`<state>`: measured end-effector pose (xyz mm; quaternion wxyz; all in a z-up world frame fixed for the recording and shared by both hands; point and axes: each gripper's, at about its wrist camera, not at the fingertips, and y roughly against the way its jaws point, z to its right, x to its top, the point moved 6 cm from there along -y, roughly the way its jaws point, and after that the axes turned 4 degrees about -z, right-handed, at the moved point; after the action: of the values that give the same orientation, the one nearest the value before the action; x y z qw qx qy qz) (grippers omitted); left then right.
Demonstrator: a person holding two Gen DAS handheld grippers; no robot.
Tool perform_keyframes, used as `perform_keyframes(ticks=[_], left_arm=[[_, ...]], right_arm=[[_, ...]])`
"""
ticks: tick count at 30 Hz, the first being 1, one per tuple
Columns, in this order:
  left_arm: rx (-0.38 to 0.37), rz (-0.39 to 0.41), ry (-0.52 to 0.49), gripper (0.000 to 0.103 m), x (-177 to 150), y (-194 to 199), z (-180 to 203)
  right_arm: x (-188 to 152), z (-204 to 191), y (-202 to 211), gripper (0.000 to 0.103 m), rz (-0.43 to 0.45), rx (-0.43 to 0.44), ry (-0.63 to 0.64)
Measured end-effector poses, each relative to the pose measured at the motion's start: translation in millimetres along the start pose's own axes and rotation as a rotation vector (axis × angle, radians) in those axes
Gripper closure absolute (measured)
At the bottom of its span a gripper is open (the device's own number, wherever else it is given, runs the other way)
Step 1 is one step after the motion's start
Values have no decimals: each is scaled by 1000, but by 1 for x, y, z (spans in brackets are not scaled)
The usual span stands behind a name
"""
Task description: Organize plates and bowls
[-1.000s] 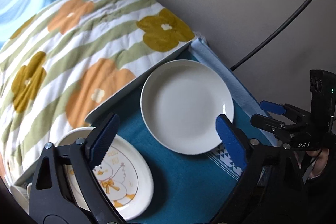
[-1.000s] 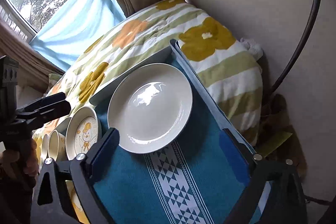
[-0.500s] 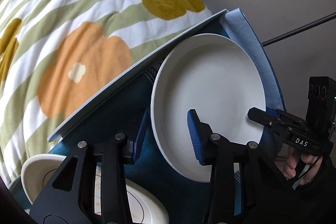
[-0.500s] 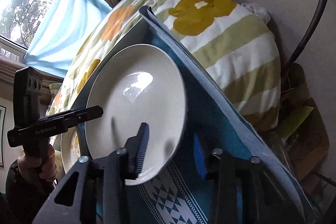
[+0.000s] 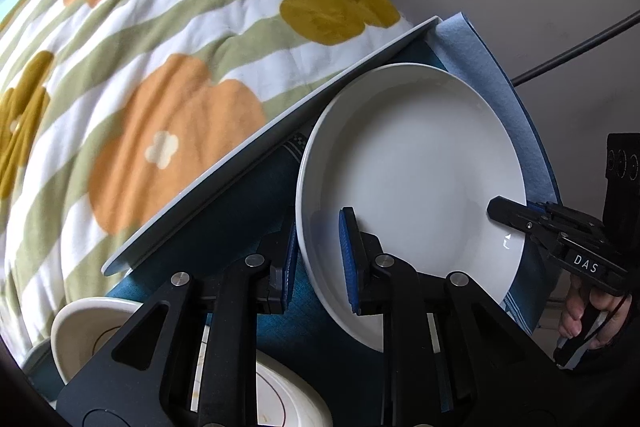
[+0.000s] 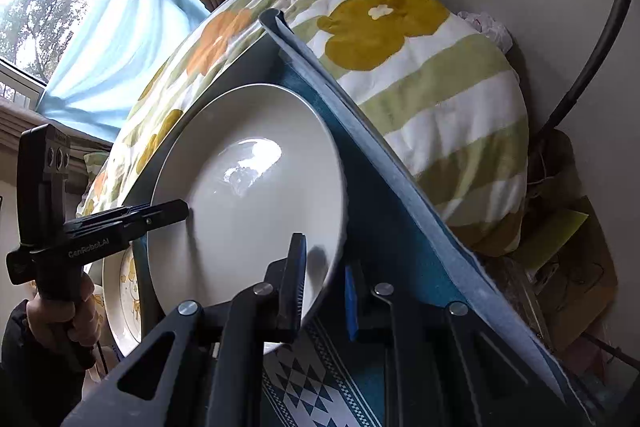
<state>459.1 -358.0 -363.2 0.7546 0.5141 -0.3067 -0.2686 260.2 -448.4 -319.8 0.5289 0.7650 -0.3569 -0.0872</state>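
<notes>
The left hand-held gripper (image 5: 318, 259) is pinched on the near-left rim of the large white plate (image 5: 416, 163), one pad above the rim and one beneath it. The right hand-held gripper (image 6: 324, 291) is pinched on the opposite rim of the same plate (image 6: 248, 195). The plate sits on the blue cloth (image 5: 240, 215) covering the bench (image 5: 272, 123), close to the bench's back edge and its far corner.

The task looks to be early. The big plate is gripped on both sides but has not clearly left the cloth. The duck-print plate (image 6: 120, 291) and a cream bowl (image 5: 92, 323) lie unstacked near the left gripper.

Room is tight. The flowered quilt (image 5: 160, 67) bulges right against the bench's back edge, and the cloth's loose edge (image 6: 384, 163) runs beside the plate. Free space appears to lie upward and toward the person.
</notes>
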Motion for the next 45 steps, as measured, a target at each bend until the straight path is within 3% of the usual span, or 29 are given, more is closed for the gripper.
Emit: perform_keyframes(ticks=[9, 15, 23, 31, 39, 45], left_arm=[[40, 91, 0, 86, -5, 50, 10], [63, 162, 58, 86, -41, 101, 11], [114, 229, 142, 86, -137, 157, 10], [132, 257, 280, 86, -255, 184, 0], [141, 211, 374, 86, -349, 166, -13], [116, 189, 463, 86, -387, 139, -30]], right_arm=[[2, -23, 34, 87, 59, 17, 74], [-10, -55, 67, 87, 48, 53, 133], [-63, -106, 96, 87, 27, 83, 239], [-135, -142, 92, 87, -54, 120, 334], [-204, -160, 65, 87, -127, 129, 378], [-225, -168, 40, 87, -143, 94, 458]])
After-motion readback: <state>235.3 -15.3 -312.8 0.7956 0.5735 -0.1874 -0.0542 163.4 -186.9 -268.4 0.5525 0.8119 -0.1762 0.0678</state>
